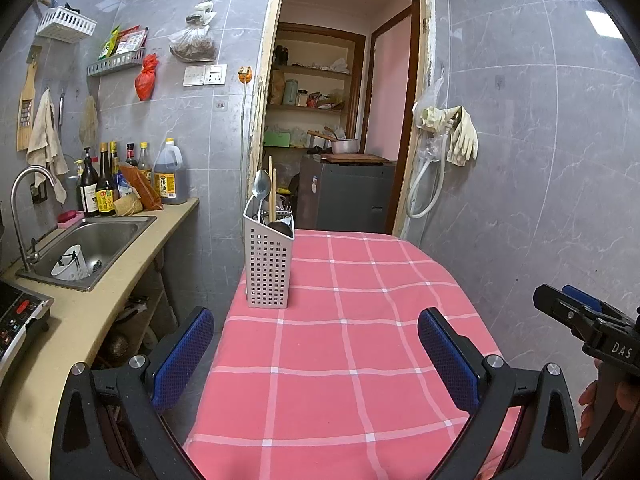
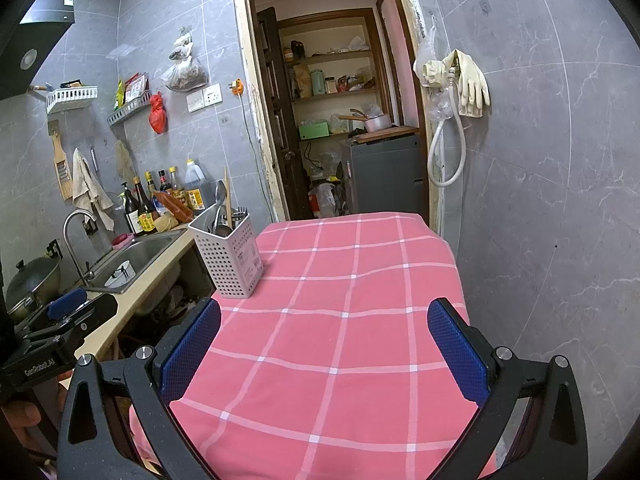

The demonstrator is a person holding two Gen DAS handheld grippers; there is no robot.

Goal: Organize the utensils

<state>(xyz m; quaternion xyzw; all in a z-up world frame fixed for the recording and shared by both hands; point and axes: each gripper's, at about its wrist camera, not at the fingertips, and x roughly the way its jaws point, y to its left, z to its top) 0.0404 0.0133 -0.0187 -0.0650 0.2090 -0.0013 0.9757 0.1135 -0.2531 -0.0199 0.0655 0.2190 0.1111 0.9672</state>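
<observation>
Sink (image 1: 100,240) and bottles on counter at far left. Grey utensil caddy (image 1: 267,268) upright at table's far-left corner (spoon (image 1: 261,190), chopsticks (image 1: 272,188) standing inside). Pink checked tablecloth (image 1: 344,344) otherwise bare. Left gripper (image 1: 316,356) spread wide, holding nothing. Right gripper (image 2: 324,352) likewise wide, empty, over the cloth.

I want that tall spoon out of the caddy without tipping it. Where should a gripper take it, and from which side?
Grip the spoon just below its bowl, on the bare stretch of handle above the caddy's rim, coming down from above. It stands nearly upright, bowl up, and the chopsticks sit close beside it, so close across the thin handle and lift straight up.
</observation>
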